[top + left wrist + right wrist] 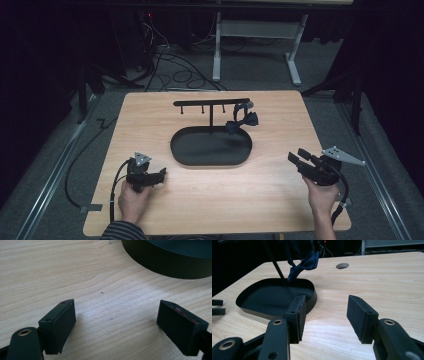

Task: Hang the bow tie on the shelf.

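Observation:
A black oval tray (210,150) lies mid-table, and a T-shaped black rack (210,102) with small hooks rises from its far rim. A dark blue bow tie (242,121) hangs from the rack's right end, over the tray's far right edge. My left gripper (161,174) rests low on the wood, front left of the tray, open and holding nothing. My right gripper (296,158) is front right of the tray, open and holding nothing. The left gripper view has its jaws wide apart (116,312) with the tray wall (170,262) ahead. The right gripper view has its spread jaws (325,307) facing the tray (274,297) and the bow tie (303,265).
The wooden table (270,200) has bare wood around the tray and a round hole (342,265) near its far edge. The left gripper's jaw tips (217,307) show at the far left of the right gripper view. Cables (175,70) and white desk legs (217,50) lie on the floor beyond.

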